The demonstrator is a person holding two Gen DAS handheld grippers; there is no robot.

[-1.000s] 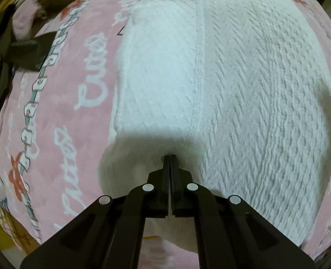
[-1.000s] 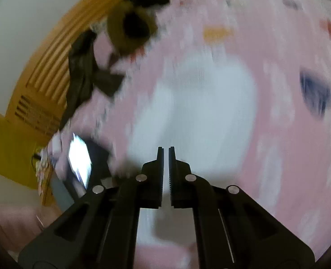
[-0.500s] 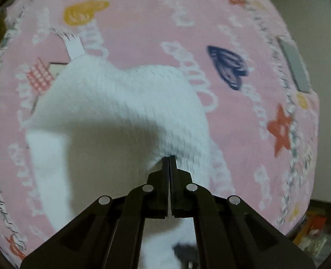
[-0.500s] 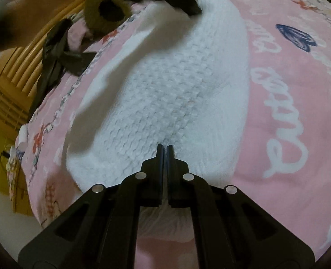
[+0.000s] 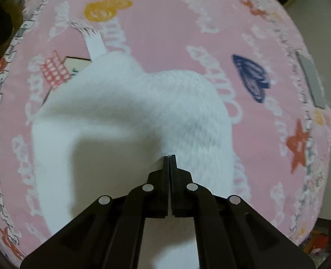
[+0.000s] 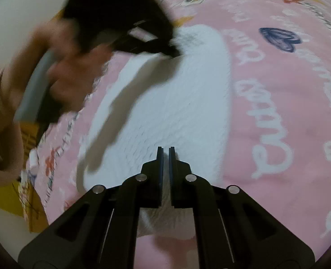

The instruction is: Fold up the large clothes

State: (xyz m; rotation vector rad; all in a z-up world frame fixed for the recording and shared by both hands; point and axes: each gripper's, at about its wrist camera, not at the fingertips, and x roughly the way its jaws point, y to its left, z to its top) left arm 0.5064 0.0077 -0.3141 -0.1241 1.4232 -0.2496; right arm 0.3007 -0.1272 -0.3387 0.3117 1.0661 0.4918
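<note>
Support surface: a bed covered by a pink printed blanket [image 5: 165, 22]. A white knitted garment [image 6: 176, 112] lies directly on it, partly folded. A grey flat object [image 5: 311, 78] rests near the blanket's edge.

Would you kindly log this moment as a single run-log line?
stage: folding | left tool: shut on white knit garment | right tool: shut on same garment | surface: pink blanket
</note>
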